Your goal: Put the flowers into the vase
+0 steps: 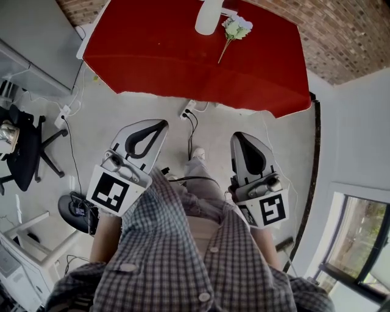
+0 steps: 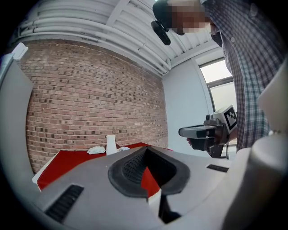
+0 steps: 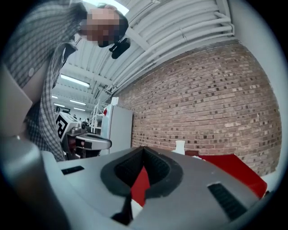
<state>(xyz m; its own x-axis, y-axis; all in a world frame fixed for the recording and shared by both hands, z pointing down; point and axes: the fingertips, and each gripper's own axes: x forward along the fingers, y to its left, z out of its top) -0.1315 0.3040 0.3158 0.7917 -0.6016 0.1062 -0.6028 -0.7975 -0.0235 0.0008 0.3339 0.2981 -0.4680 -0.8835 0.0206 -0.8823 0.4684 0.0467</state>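
Note:
A white vase (image 1: 209, 17) stands at the far side of the red table (image 1: 158, 55). White flowers (image 1: 236, 28) with a thin stem lie flat on the cloth just to its right. Both grippers hang over the floor, well short of the table. My left gripper (image 1: 162, 125) and right gripper (image 1: 238, 136) are shut with nothing between their jaws. The left gripper view shows its shut jaws (image 2: 146, 150) aimed at the table, with the vase (image 2: 110, 144) and flowers (image 2: 96, 149) far off. In the right gripper view the vase (image 3: 179, 147) shows beyond the shut jaws (image 3: 143, 149).
A brick wall (image 2: 90, 99) runs behind the table. A power strip with cables (image 1: 187, 112) lies on the floor at the table's near edge. A black office chair (image 1: 24, 152) stands to the left, a white cabinet (image 3: 120, 130) beside the wall, a window (image 1: 359, 244) at right.

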